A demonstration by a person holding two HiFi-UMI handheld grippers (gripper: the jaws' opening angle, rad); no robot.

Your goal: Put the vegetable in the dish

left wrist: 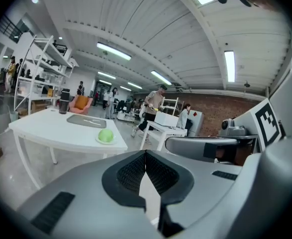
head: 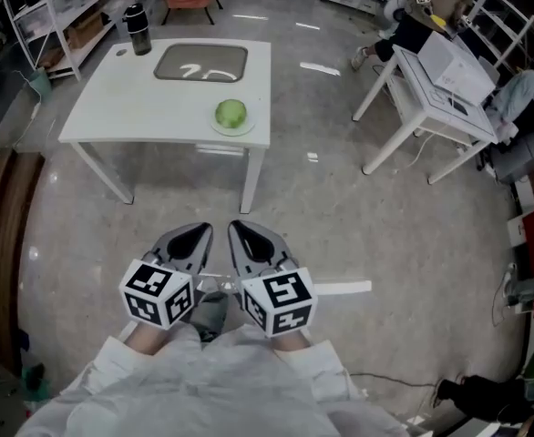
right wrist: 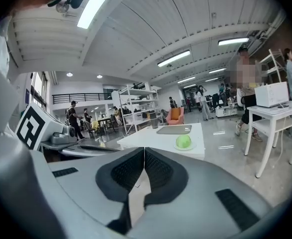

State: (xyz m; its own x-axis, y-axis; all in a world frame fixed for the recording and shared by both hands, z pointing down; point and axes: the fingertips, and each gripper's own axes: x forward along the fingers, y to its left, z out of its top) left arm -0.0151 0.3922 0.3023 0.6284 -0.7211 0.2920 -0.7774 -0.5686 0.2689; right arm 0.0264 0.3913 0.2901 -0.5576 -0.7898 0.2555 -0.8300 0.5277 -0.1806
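1 round green veg [head: 231, 113] at table [head: 130, 107] front-rt corner, no long axis; 1 tray [head: 200, 62], 1 bottle [head: 138, 29] on table's far side. 2 grippers, L gripper [head: 197, 232] & R gripper [head: 245, 231], both closed, empty, short of table.

Head view: steeply down, well back from white table [head: 148, 107]; both gripper views: low, level, sharing table.
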